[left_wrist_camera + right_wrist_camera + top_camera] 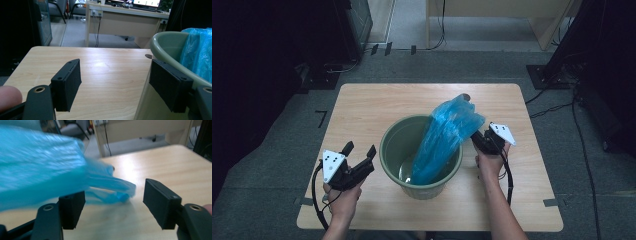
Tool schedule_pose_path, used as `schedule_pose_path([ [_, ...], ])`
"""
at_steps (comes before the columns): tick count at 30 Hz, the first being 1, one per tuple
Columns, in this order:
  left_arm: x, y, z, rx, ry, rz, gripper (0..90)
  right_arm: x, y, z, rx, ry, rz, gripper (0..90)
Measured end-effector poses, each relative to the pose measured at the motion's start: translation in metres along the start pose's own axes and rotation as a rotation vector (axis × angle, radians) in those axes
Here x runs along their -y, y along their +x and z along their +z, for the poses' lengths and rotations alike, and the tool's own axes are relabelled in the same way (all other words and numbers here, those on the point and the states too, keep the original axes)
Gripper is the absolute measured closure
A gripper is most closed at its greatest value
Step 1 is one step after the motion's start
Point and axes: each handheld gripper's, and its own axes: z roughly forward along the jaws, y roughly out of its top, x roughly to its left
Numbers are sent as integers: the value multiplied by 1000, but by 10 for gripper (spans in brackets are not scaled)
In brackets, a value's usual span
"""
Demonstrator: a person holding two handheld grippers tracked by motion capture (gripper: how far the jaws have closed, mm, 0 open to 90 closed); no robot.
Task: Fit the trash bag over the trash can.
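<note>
A green plastic bucket stands in the middle of the wooden table. A blue plastic bag hangs half in it, its top leaning out over the right rim. My right gripper is right beside that top. Its jaws stand open in the right gripper view, and a loose handle of the bag lies between them with no pad pressing on it. My left gripper is open and empty to the left of the bucket, its right pad close to the wall.
Beyond the table's far edge are a desk, floor cables and dark equipment stands. Bare wood lies to the left of the bucket and along the table's near edge.
</note>
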Motion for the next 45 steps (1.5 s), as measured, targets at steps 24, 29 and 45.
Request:
schedule_pose_path([
  [24, -29, -20, -8, 66, -80, 23, 249, -84, 55, -63, -173, -348, -78, 404],
  [29, -40, -29, -10, 91, -109, 33, 249, -98, 69, -80, -227, -404, -94, 419],
  [45, -69, -55, -10, 175, -181, 63, 249, -119, 116, -125, -425, -505, -184, 603],
])
